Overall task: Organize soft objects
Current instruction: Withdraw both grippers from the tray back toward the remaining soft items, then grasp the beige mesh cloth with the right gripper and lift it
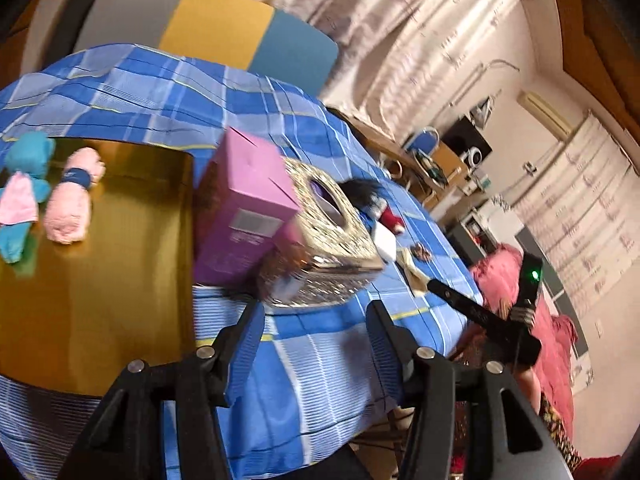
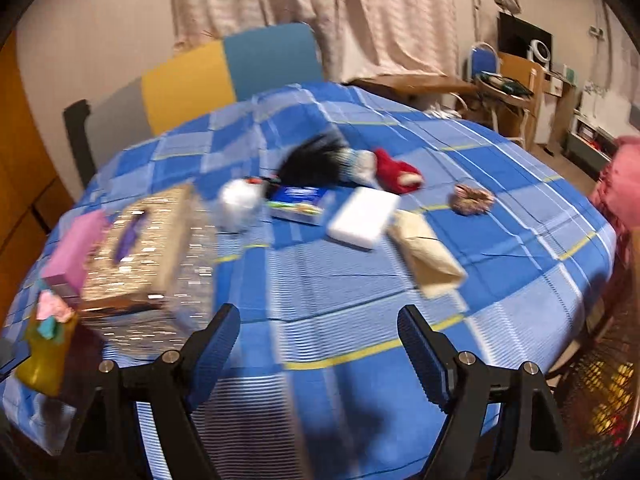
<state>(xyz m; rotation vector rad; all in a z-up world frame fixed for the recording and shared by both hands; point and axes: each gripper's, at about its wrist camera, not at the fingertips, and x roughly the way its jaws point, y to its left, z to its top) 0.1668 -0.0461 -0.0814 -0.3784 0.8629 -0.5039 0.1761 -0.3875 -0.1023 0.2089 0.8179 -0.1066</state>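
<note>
Left wrist view: left gripper seen with fingers apart, nothing between, above blue plaid tablecloth. Gold tray at left, pink plush and blue-pink plush already laid on it.

Right wrist view: right gripper seen spread, empty. Red plush, black furry toy, scrunchie, beige cloth lie far on cloth, unsorted. Step judged: reach for next soft item; descent and closing needed.

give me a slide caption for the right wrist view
Open right gripper above a blue checked tablecloth scattered with soft objects.
</note>
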